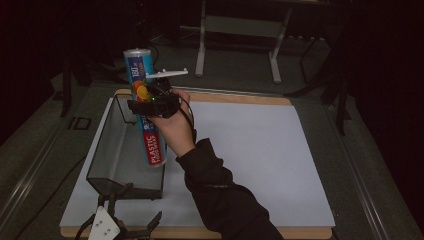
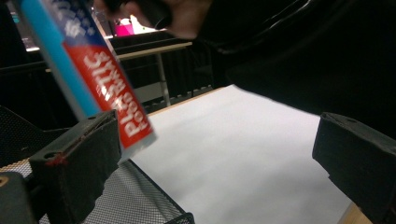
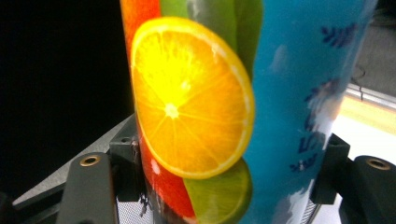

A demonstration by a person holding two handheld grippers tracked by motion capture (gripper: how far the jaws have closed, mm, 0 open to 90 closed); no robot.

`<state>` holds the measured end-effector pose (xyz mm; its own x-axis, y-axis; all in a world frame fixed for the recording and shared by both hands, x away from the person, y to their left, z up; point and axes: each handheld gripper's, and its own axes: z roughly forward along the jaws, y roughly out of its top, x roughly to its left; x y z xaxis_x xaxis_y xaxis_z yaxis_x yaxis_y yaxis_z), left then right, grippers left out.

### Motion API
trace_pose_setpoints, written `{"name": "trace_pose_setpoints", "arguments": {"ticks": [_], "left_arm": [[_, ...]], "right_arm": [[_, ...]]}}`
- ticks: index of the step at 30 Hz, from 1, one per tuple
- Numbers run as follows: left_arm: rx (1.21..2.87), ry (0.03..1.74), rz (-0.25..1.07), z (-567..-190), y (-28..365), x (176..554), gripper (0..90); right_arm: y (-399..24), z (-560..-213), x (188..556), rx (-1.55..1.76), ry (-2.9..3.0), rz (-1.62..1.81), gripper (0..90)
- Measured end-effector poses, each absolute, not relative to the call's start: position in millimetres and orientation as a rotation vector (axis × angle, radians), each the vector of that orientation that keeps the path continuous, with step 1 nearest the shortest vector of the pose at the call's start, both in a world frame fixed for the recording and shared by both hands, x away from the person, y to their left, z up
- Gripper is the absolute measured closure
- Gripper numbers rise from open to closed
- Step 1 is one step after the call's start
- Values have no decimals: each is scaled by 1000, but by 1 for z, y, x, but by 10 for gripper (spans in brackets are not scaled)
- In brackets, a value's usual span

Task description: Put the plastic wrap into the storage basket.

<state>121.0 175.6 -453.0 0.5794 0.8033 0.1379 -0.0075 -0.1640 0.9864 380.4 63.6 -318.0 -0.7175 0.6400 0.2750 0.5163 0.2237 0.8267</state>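
A tall blue tube of plastic food wrap (image 1: 151, 142), printed with fruit and a red label, hangs tilted with its lower end by the right wall of a black mesh basket (image 1: 107, 165). My right gripper (image 1: 150, 102) is shut on the tube's middle, with a hand and dark sleeve behind it. In the right gripper view the tube (image 3: 196, 102) sits between the two jaws of my right gripper (image 3: 229, 168). My left gripper (image 1: 136, 206) rests at the table's near edge, open, by the basket's near end. In the left gripper view its jaws (image 2: 215, 158) stand wide apart, and the tube (image 2: 93, 70) hangs above the mesh (image 2: 140, 200).
A white mat (image 1: 260, 150) covers a wooden board (image 1: 240, 98), and the basket stands along the mat's left side. Behind the table are the legs of a metal stand (image 1: 237, 30) and a dark floor.
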Motion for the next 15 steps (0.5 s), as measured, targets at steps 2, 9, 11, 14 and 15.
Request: {"name": "trace_pose_setpoints", "arguments": {"ticks": [2, 9, 11, 14, 15], "left_arm": [[1586, 689, 830, -453, 175, 121, 16], [1592, 678, 814, -454, 175, 121, 16], [1596, 676, 815, -454, 175, 121, 16], [1593, 669, 807, -454, 175, 121, 16], [1592, 666, 806, -454, 175, 121, 16]], "right_arm": [[67, -327, 384, 1165, 2364, 1523, 318], [73, -360, 393, 1305, 2399, 1505, 317], [74, -368, 394, 1350, 2411, 1501, 318], [78, -378, 393, 1369, 2433, 1461, 318], [79, -381, 391, 1369, 2434, 1441, 317]]}}
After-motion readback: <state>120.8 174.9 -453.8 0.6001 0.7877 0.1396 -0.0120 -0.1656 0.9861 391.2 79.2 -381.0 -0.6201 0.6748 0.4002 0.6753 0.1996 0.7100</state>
